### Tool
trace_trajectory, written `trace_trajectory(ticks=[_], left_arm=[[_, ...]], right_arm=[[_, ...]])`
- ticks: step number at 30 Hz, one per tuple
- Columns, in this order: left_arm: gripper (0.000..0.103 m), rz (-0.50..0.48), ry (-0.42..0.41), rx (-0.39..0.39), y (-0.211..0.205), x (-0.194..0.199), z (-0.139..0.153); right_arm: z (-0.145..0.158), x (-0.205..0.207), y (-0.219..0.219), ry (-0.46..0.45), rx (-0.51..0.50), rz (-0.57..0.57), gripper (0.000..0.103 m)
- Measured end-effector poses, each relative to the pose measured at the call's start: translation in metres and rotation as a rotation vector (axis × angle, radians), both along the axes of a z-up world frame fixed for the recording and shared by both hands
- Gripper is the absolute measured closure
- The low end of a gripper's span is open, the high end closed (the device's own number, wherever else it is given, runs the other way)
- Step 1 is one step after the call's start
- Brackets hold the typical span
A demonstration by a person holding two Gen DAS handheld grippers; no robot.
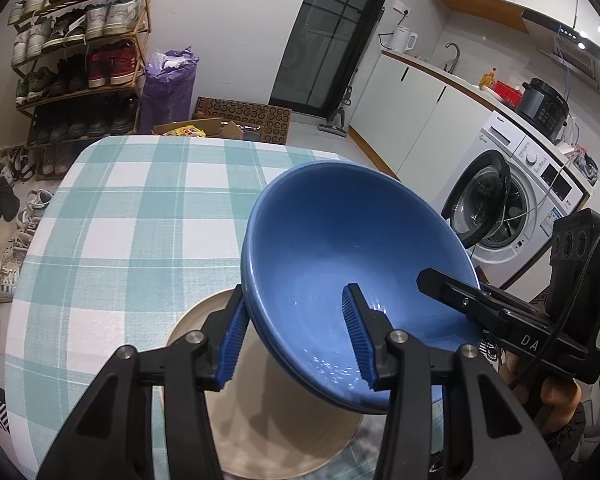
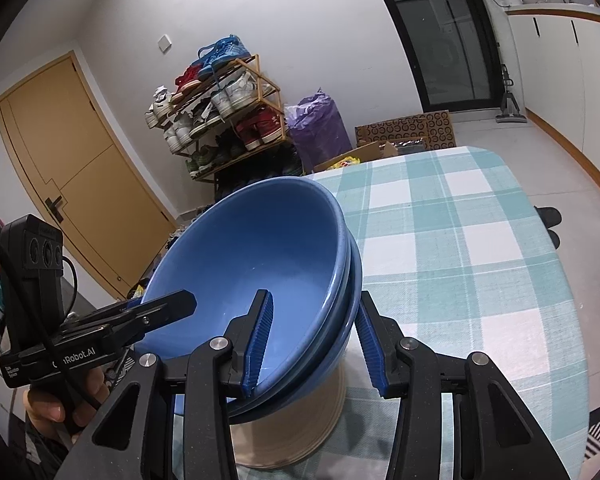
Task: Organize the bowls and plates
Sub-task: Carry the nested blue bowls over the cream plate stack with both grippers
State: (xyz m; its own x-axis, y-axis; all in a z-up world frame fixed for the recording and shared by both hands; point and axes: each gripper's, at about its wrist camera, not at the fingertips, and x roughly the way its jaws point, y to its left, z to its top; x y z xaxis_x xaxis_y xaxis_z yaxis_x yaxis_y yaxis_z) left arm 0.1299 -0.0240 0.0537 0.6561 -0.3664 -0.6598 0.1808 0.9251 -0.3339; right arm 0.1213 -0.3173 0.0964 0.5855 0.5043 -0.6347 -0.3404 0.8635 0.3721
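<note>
Bowls (image 1: 340, 264) — two blue ones nested — hang tilted over the beige plate (image 1: 276, 432) on the checked surface (image 1: 132, 216), rim clamped by left gripper (image 1: 300, 340) and right gripper (image 2: 316, 344). Level both hands together, lower centred.

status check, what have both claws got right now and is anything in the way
Left claw and right claw each clamped on opposite rims of stacked blue ceramic bowls. Bowls over round beige plate on checked tablecloth. Nothing in the way.
</note>
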Motion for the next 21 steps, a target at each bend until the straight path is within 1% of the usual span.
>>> trace_trajectory(ticks=[8, 21], left_arm=[[0.057, 0.032, 0.007, 0.005, 0.016, -0.010, -0.009], [0.057, 0.063, 0.021, 0.000, 0.034, -0.012, -0.025]], right_arm=[[-0.009, -0.001, 0.019, 0.011, 0.000, 0.033, 0.059], [-0.031, 0.001, 0.041, 0.043, -0.011, 0.069, 0.059]])
